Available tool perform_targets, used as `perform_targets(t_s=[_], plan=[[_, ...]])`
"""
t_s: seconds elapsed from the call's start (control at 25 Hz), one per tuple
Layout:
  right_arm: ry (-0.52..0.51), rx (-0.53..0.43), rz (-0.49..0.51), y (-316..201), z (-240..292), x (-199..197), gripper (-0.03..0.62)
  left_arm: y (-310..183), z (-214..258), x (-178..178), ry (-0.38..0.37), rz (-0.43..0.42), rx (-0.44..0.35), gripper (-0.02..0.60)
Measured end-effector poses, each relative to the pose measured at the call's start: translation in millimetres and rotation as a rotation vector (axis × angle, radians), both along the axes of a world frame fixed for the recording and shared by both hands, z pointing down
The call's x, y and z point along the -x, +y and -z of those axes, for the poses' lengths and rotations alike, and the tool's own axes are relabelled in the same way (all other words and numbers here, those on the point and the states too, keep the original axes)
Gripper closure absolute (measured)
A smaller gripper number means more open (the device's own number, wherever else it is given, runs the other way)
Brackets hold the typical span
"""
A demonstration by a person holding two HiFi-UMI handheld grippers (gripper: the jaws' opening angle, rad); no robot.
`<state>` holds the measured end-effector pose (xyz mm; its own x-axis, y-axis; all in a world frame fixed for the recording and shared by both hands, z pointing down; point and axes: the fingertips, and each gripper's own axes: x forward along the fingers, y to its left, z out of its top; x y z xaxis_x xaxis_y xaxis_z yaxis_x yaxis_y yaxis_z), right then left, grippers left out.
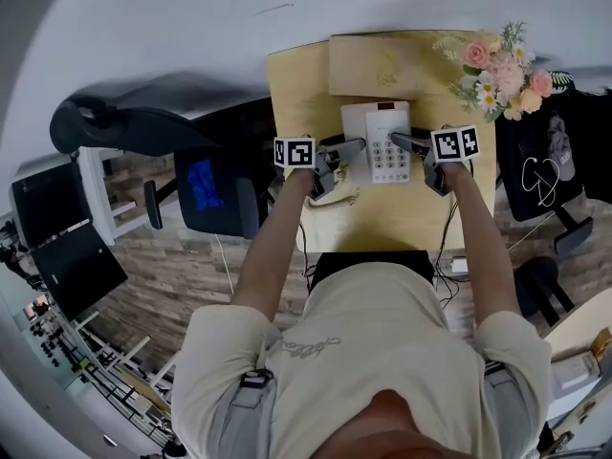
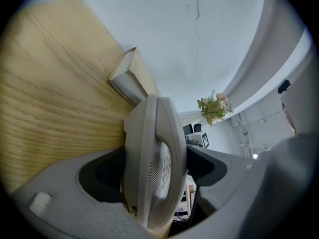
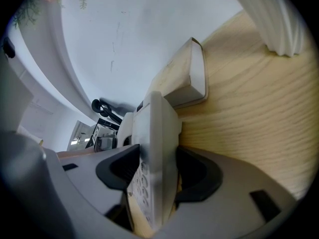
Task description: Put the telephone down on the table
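Observation:
A white push-button telephone (image 1: 379, 142) is held over the wooden table (image 1: 296, 84), gripped from both sides. My left gripper (image 1: 361, 145) is shut on its left edge, on the handset side. My right gripper (image 1: 396, 142) is shut on its right edge, beside the keypad. In the left gripper view the telephone (image 2: 154, 153) fills the gap between the dark pads of the left gripper (image 2: 154, 176). In the right gripper view its keypad edge (image 3: 155, 148) sits clamped in the right gripper (image 3: 157, 176). Whether the telephone's base touches the table cannot be told.
A flat tan box (image 1: 382, 63) lies at the table's far edge, just beyond the telephone. A bunch of pink and white flowers (image 1: 502, 70) stands at the far right corner. A black office chair (image 1: 215, 189) is left of the table, and another dark chair (image 1: 545, 170) is on the right.

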<state>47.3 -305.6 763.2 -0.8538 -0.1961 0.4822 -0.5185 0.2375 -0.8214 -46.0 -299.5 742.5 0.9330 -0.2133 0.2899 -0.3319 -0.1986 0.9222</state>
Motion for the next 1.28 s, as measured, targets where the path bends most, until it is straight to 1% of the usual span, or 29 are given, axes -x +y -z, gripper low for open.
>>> perform_targets(t_s=[0.16, 0.2, 0.28, 0.36, 0.48, 0.56, 0.64, 0.76, 0.92, 0.96, 1.0, 1.04, 1.08, 1.12, 1.24, 1.28], plan=[[0.044, -0.020, -0.033, -0.2, 1.5, -2.0, 0.372, -3.2, 3.4, 5.5, -0.073, 0.029, -0.060, 0.198], [0.064, -0.037, -0.044, -0.8, 2.4, -3.5, 0.372, -4.9, 5.6, 7.4, -0.083, 0.047, -0.071, 0.198], [0.111, -0.081, -0.074, -4.1, 5.5, -9.1, 0.373, -6.7, 11.5, 11.3, -0.080, 0.080, -0.083, 0.198], [0.147, -0.112, -0.113, -9.8, 10.3, -16.8, 0.373, -6.4, 16.8, 15.0, -0.083, 0.092, -0.098, 0.198], [0.185, -0.146, -0.134, -11.1, 22.2, -26.4, 0.373, -1.9, 23.5, 22.4, -0.142, 0.091, -0.144, 0.198], [0.213, -0.180, -0.126, -6.2, 32.9, -30.2, 0.375, 3.7, 31.1, 27.6, -0.168, 0.096, -0.173, 0.198], [0.228, -0.218, -0.093, 3.1, 44.2, -29.1, 0.375, 12.0, 38.3, 33.1, -0.185, 0.098, -0.201, 0.198], [0.236, -0.269, -0.055, 19.5, 64.3, -26.7, 0.376, 31.6, 58.9, 31.9, -0.184, 0.074, -0.254, 0.198], [0.271, -0.358, -0.020, 40.1, 96.5, -24.4, 0.383, 53.7, 86.8, 35.4, -0.208, 0.058, -0.327, 0.204], [0.281, -0.385, -0.005, 45.7, 105.2, -22.4, 0.400, 58.3, 94.4, 36.2, -0.204, 0.058, -0.341, 0.207], [0.289, -0.411, 0.007, 51.1, 114.1, -20.0, 0.427, 62.5, 102.4, 36.9, -0.199, 0.059, -0.358, 0.227], [0.293, -0.435, 0.016, 56.4, 123.3, -17.2, 0.456, 66.2, 110.4, 37.9, -0.198, 0.062, -0.379, 0.314], [0.293, -0.457, 0.021, 61.3, 132.2, -13.9, 0.468, 69.2, 117.9, 39.2, -0.201, 0.066, -0.403, 0.385], [0.290, -0.474, 0.020, 65.6, 140.4, -10.6, 0.471, 71.6, 125.1, 40.7, -0.205, 0.071, -0.426, 0.431], [0.272, -0.503, -0.021, 72.0, 160.8, -4.3, 0.476, 74.8, 145.9, 43.3, -0.205, 0.089, -0.487, 0.463], [0.266, -0.511, -0.037, 72.8, 166.9, -3.4, 0.492, 75.2, 151.7, 43.0, -0.208, 0.090, -0.507, 0.479]])
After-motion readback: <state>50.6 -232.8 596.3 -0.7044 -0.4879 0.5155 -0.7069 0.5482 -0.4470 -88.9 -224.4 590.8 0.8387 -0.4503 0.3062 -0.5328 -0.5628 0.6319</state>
